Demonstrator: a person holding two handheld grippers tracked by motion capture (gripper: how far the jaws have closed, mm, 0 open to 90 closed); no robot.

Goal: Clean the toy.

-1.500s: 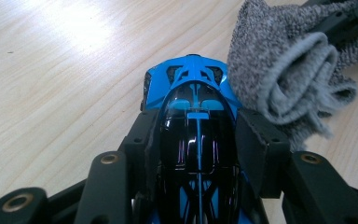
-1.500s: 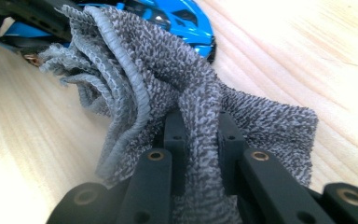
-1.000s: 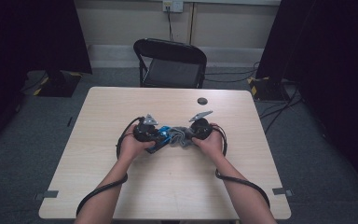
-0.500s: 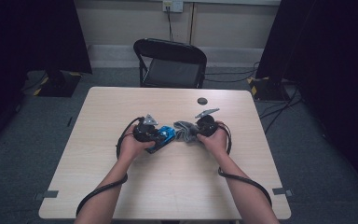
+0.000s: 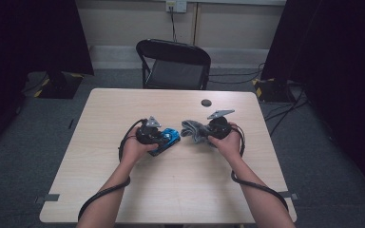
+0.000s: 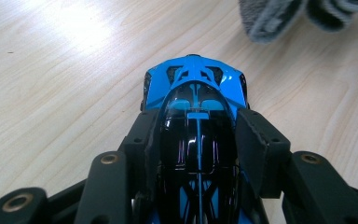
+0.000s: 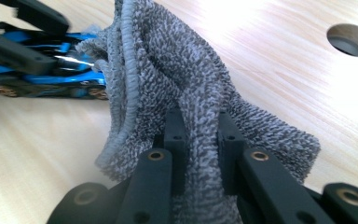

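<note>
A blue and black toy car sits at the middle of the wooden table. My left gripper is shut on its sides, nose pointing away. A grey terry cloth hangs bunched from my right gripper, which is shut on it just right of the car. In the right gripper view the car lies at the upper left, partly behind the cloth. The cloth's edge shows at the top of the left gripper view.
A round hole is cut in the tabletop behind my right hand. A black folding chair stands at the table's far side. Cables trail from both grippers along the forearms to the near edge.
My right gripper has drawn the cloth to the right, off the car. The two grippers now stand a little apart, and the car is uncovered.
</note>
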